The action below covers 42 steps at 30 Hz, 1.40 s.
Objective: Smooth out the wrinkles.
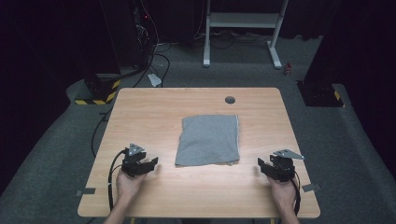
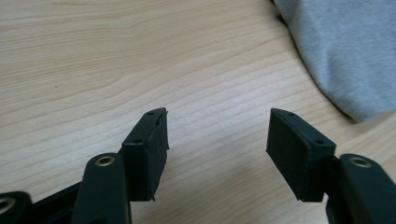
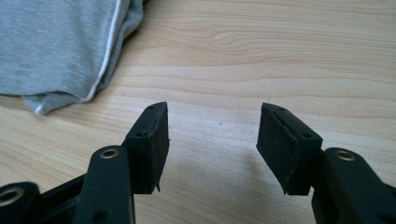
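Grey folded cotton cloth point(image 1: 208, 140), a flat squarish bundle with a white-stitched hem along its right side, lies at the middle of the light wooden desk point(image 1: 140, 107), slightly nearer the front edge than the back. We see layered edges at its front right corner in the right gripper view point(image 3: 56, 46), so we judge it already folded at least once.

Left black hand-held gripper point(image 1: 148, 164) rests low over the desk near the front left corner, jaws wide apart and holding nothing; in the left gripper view point(image 2: 217, 135) the front left corner of the cloth point(image 2: 345, 51) sits just ahead and to one side, apart from the pads.

Right black hand-held gripper point(image 1: 264, 165) sits near the front right corner, jaws likewise spread, nothing between them point(image 3: 212, 135). Cloth corner near, not touching.

Our reading of the step: both tools are staged either side of the bundle, with no grasp made. Either a further fold is about to begin or the fold is done; we cannot tell which.

If a fold follows, we expect each gripper must move inward to its near front corner, slide one jaw under all layers, and close together so the layers lift evenly.
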Each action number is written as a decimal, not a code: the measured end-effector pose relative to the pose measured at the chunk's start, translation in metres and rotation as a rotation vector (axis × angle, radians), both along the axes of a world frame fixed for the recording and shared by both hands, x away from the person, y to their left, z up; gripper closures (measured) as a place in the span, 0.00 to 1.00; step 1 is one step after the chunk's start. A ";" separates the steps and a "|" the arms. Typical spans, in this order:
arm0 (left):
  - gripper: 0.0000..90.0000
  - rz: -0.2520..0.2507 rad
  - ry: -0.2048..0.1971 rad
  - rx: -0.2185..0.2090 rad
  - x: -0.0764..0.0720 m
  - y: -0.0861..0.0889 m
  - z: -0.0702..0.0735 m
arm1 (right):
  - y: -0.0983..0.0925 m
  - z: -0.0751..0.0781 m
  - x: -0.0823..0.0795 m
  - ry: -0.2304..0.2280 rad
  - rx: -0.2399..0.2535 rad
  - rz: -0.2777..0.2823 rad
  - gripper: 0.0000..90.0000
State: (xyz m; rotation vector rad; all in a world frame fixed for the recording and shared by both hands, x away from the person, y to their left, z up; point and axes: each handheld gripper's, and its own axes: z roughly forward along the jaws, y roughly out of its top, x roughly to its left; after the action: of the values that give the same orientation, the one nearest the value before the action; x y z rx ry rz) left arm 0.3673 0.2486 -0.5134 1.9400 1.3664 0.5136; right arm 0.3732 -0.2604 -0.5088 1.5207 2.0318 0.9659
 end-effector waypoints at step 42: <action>0.32 0.059 -0.045 0.069 0.011 0.000 -0.015 | -0.003 -0.014 0.017 -0.007 -0.086 -0.072 0.40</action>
State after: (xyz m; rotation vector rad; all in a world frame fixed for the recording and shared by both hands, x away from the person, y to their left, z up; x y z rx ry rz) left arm 0.3780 0.2487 -0.5281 1.9358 1.3975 0.6368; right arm 0.3899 -0.2630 -0.5230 1.5318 1.9735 0.8446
